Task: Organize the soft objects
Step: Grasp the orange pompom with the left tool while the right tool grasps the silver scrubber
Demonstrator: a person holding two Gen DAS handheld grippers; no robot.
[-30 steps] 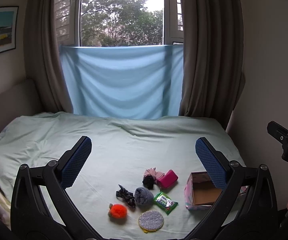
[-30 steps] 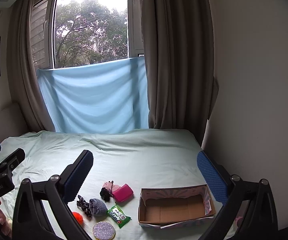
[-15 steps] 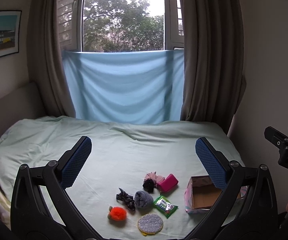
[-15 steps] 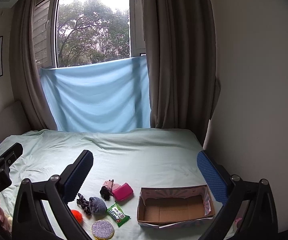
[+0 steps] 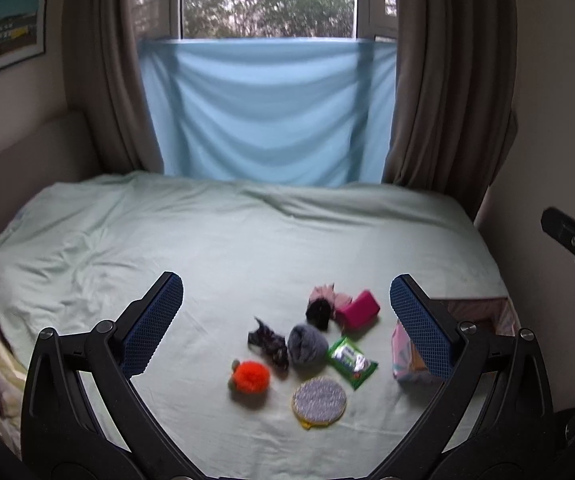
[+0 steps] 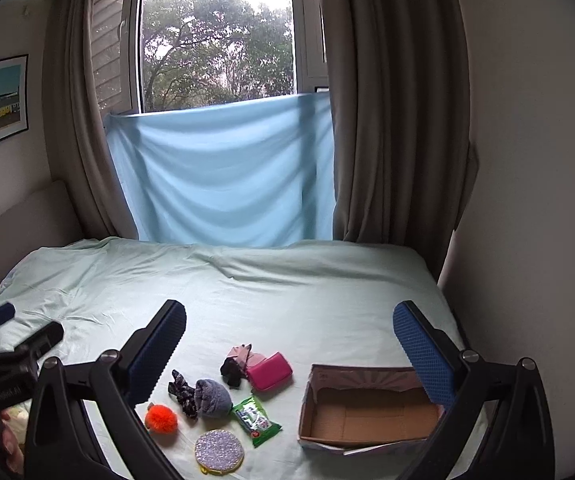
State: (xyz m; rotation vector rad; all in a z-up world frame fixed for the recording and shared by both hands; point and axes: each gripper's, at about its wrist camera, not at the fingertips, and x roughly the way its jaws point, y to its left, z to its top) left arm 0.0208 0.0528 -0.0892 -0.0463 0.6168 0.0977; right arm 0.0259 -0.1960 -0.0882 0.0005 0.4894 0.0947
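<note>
A: Contents of cardboard box (image 6: 367, 408)?
B: Bare inside; beneath right gripper (image 6: 289, 354), jaws spread, holding nothing.
A: Soft items?
B: Ahead of left gripper (image 5: 286, 322), likewise spread; green packet (image 5: 352, 361) lying diagonally, beside pink pouch (image 5: 358, 313).

Soft daylight came through the window (image 6: 217, 40) at top centre, its sky blown out white. The bed (image 6: 287, 292) was evenly lit with faint shadows. The left wrist view was slightly motion-blurred. Fisheye bending curved the curtains (image 6: 395, 100), and corners were black.
</note>
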